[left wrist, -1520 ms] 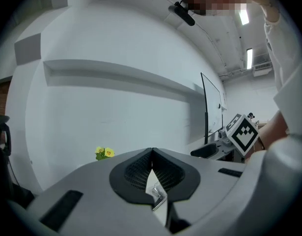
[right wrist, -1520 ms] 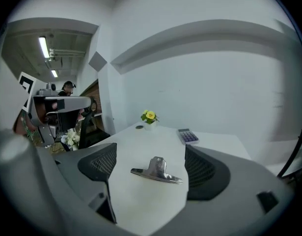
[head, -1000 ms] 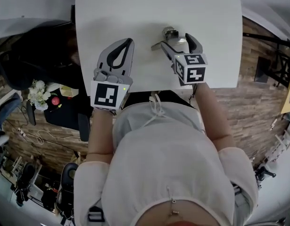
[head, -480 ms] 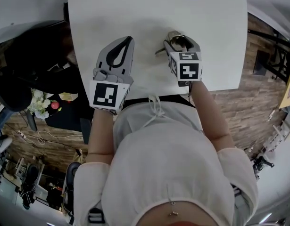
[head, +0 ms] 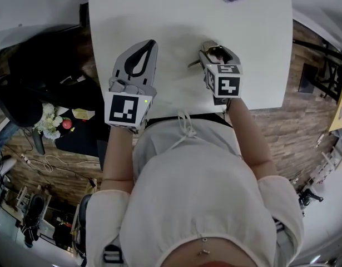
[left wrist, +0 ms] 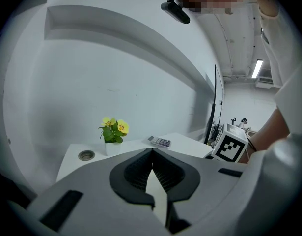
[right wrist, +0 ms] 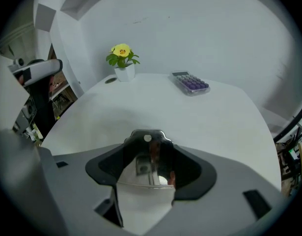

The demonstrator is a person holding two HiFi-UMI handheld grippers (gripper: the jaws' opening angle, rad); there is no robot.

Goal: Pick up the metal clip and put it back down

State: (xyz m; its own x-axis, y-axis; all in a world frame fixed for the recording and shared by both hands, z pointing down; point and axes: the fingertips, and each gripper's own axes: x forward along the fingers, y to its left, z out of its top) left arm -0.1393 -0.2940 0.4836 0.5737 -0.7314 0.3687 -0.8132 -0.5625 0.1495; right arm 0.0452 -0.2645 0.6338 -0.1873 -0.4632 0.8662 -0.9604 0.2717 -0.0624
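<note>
The metal clip (right wrist: 150, 167), shiny with bent silver handles, stands on the white table (head: 176, 21) between the jaws of my right gripper (right wrist: 148, 140). Those jaws have just been closing and their pads now press on the clip's sides. In the head view the right gripper (head: 214, 50) points steeply down at the table's middle right, and one clip (head: 194, 64) handle sticks out to its left. My left gripper (head: 152, 43) hovers left of it, shut with nothing between its fingers, seen as the left gripper (left wrist: 151, 151) in its own view.
A small white pot with a yellow flower (right wrist: 122, 58) and a round metal disc (right wrist: 110, 80) stand at the table's far side. A calculator (right wrist: 190, 82) with purple keys lies at the far right. The table's near edge (head: 182, 111) runs just before the person's body.
The right gripper has tipped down over the clip and its jaws have narrowed round it. The left gripper has shifted slightly, still shut.
</note>
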